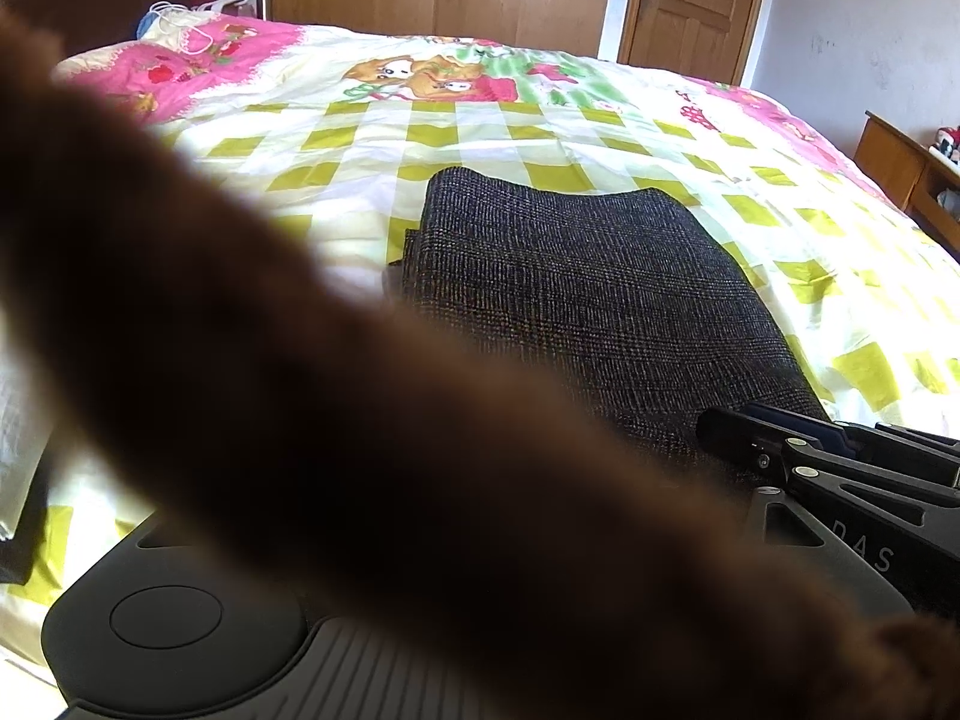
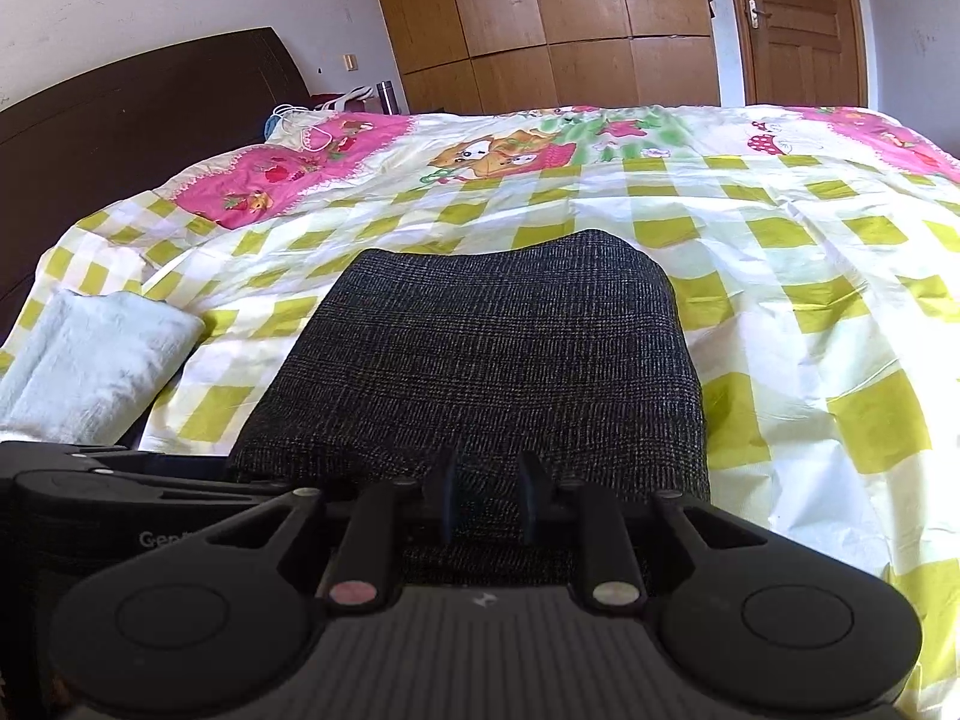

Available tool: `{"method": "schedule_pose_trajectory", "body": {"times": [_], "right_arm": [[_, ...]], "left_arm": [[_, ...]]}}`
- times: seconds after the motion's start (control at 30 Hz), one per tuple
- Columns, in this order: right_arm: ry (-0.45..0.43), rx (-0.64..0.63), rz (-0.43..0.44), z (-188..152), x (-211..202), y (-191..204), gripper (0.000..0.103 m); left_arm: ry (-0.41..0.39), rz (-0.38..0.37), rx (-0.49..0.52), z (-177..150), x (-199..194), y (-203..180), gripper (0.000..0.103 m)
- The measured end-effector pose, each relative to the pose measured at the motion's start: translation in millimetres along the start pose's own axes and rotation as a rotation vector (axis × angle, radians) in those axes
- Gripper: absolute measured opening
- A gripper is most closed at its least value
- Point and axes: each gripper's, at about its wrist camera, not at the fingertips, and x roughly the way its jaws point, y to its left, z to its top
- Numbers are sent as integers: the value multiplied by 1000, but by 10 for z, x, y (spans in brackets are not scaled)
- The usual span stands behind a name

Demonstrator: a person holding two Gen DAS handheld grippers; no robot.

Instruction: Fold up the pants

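Observation:
The dark tweed pants (image 2: 492,360) lie folded into a thick rectangle on the checked bedspread (image 2: 780,276). My right gripper (image 2: 487,498) hovers at the near edge of the pants. Its jaws stand a little apart, with only fabric showing below the gap. From the left wrist view, the pants (image 1: 588,300) lie ahead and the right gripper (image 1: 738,432) comes in from the lower right. A blurred brown sleeve (image 1: 300,390) crosses that lens and hides my left gripper's fingers. Only the left gripper's body (image 1: 180,618) shows. That body (image 2: 90,498) also sits left of the pants.
A folded pale towel (image 2: 96,354) lies at the bed's left edge beside the dark headboard (image 2: 120,102). A wooden wardrobe (image 2: 540,18) and a door (image 2: 792,18) stand beyond the bed. A wooden nightstand (image 1: 900,168) is to the right.

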Motion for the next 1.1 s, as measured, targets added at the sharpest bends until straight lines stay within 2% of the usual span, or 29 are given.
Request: {"method": "schedule_pose_trajectory", "body": {"times": [0.4, 0.53, 0.7, 1.0, 1.1], "right_arm": [[5, -19, -20, -167, -302, 39, 37], [0, -7, -25, -162, -315, 14, 37], [3, 13, -28, -164, -307, -15, 37], [11, 30, -21, -172, -295, -52, 37], [13, 36, -19, -174, -311, -58, 37]], "left_arm": [[-55, 5, 29, -123, -271, -103, 84], [-53, -2, 19, -144, -281, -97, 86], [-46, 26, 13, -145, -275, -105, 95], [-29, 54, 8, -171, -271, -124, 100], [-15, 26, -24, -189, -283, -80, 101]]}}
